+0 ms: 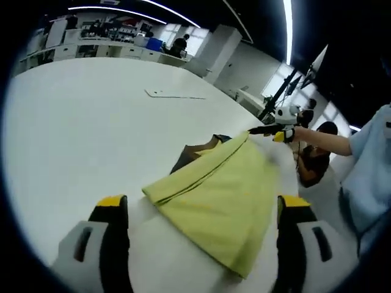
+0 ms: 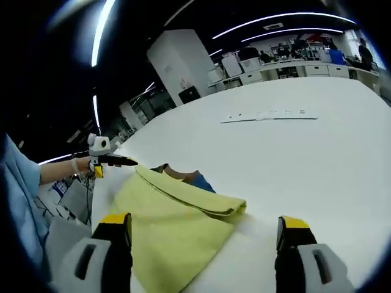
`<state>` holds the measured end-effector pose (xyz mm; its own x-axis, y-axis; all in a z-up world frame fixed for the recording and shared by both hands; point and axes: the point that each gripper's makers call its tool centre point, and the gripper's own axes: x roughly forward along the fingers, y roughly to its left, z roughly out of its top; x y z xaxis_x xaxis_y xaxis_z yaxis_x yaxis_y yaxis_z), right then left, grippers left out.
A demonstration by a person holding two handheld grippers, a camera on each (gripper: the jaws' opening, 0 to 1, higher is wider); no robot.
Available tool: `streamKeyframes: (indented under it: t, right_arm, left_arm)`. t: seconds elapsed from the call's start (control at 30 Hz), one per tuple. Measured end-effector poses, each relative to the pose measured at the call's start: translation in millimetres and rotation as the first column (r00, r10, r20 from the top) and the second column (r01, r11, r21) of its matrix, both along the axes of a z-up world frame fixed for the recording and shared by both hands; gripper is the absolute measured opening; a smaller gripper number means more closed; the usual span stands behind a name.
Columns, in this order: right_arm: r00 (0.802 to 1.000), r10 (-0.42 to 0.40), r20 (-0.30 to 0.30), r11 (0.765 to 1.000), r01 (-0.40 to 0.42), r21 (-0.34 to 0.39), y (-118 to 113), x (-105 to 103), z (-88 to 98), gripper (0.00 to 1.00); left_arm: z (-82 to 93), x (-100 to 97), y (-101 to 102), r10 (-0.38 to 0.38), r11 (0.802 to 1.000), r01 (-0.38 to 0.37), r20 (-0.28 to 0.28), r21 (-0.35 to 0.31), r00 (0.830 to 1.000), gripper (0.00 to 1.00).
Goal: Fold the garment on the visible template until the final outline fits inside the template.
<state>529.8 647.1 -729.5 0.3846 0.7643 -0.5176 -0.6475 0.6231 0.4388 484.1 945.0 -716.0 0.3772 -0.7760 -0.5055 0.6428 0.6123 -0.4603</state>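
A yellow-green garment [image 1: 220,189] lies folded on the white table [image 1: 91,134], with brown and blue fabric [image 1: 197,152] showing at its far edge. My left gripper [image 1: 203,202] is open, its jaws wide on either side of the near part of the garment. In the right gripper view the garment [image 2: 165,226] lies between the wide jaws of my open right gripper [image 2: 204,221]. The right gripper [image 1: 261,130] comes in from the right at the garment's far corner. The left gripper [image 2: 122,162] sits at the corner in the other view. A thin template outline [image 1: 174,96] [image 2: 269,115] is marked farther along the table.
A person's arm and light blue sleeve [image 1: 372,159] reach in at the right. Another person [image 1: 314,162] sits beyond the table edge. Shelves and desks [image 2: 293,64] line the far wall, and a white pillar [image 2: 183,61] stands behind the table.
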Motion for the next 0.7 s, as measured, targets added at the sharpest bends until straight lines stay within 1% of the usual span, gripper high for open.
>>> streamKeyframes:
  t: [0.13, 0.27, 0.33, 0.4, 0.5, 0.6, 0.7]
  right_arm:
    - [1.000, 0.008, -0.005, 1.000, -0.008, -0.005, 1.2, -3.4, -1.4, 1.00]
    - [1.000, 0.023, -0.011, 1.000, -0.023, 0.007, 6.0, -7.8, 0.5, 0.99]
    - [0.999, 0.030, -0.012, 0.999, -0.030, 0.013, 8.8, -10.5, 1.1, 0.99]
    - [0.999, 0.039, -0.019, 0.999, -0.038, 0.017, 11.9, -14.0, 0.5, 0.98]
    - [0.998, 0.058, -0.030, 0.998, -0.057, 0.019, 16.9, -20.1, -1.6, 0.97]
    - [0.996, 0.083, -0.044, 0.996, -0.082, 0.014, 21.9, -26.4, -6.3, 0.96]
    - [0.994, 0.097, -0.048, 0.995, -0.096, 0.017, 26.7, -29.2, -8.9, 0.95]
  left_arm:
    - [-0.4, -7.5, -4.9, -0.033, 0.999, 0.033, -0.008, 0.004, 0.999, 0.99]
    - [-2.7, -14.8, -8.2, -0.055, 0.998, 0.056, -0.019, 0.014, 0.998, 0.99]
    - [-4.2, -18.9, -10.0, -0.067, 0.998, 0.068, -0.035, 0.013, 0.997, 0.97]
    - [-3.3, -23.8, -14.0, -0.078, 0.997, 0.078, -0.038, 0.003, 0.996, 0.96]
    - [-5.2, -26.6, -17.6, -0.088, 0.996, 0.087, -0.049, -0.008, 0.995, 0.95]
    - [-10.3, -28.0, -19.0, -0.095, 0.996, 0.095, -0.059, -0.001, 0.994, 0.95]
    - [-10.8, -27.4, -21.1, -0.094, 0.996, 0.094, -0.064, -0.009, 0.994, 0.94]
